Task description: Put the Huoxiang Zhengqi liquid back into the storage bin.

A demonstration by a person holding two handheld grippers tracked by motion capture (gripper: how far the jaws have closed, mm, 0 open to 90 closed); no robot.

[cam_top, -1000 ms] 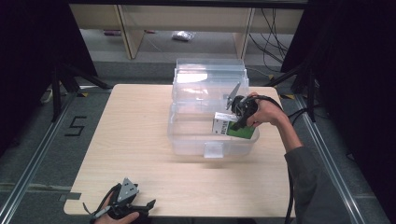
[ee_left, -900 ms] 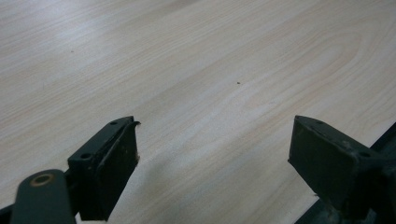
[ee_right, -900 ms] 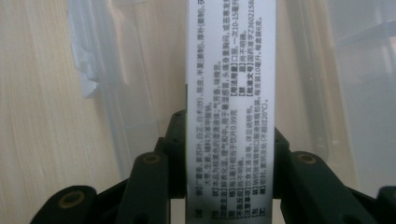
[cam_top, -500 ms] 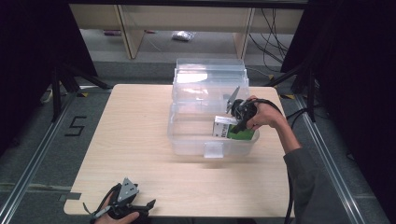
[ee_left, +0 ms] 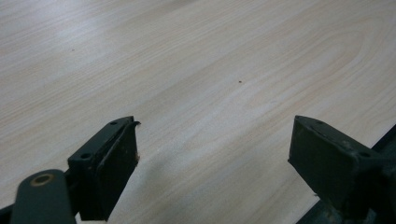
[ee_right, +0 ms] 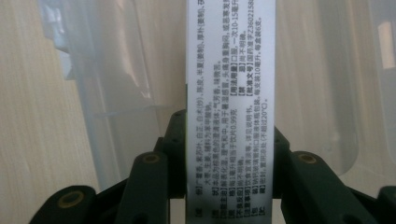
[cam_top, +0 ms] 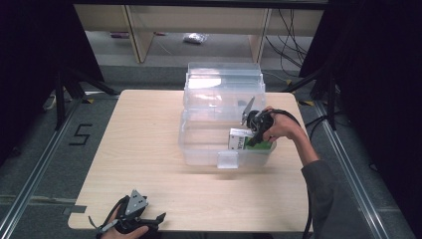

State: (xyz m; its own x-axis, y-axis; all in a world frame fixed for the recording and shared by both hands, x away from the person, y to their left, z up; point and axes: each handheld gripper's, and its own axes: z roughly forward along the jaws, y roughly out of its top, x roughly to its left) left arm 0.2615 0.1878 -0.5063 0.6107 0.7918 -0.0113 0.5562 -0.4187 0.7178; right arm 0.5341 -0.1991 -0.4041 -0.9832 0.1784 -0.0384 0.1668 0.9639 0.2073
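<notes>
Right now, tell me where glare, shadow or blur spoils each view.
High view: glare whitens the clear bin's lid. Left gripper view: soft jaw shadow on the table, far grain blurred. Right gripper view: the box's print is fairly sharp, bin behind hazy.

i work at a pale wooden table (cam_top: 149,149); grey floor (cam_top: 30,164) marked "5" (cam_top: 79,134); wooden shelving (cam_top: 134,30) behind; dark surroundings

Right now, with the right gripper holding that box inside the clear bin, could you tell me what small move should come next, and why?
Probably open the right gripper. Its fingers clamp the green and white box low inside the clear plastic bin, apparently at or near the floor, so releasing should leave it there. The left gripper rests open at the table edge.
</notes>
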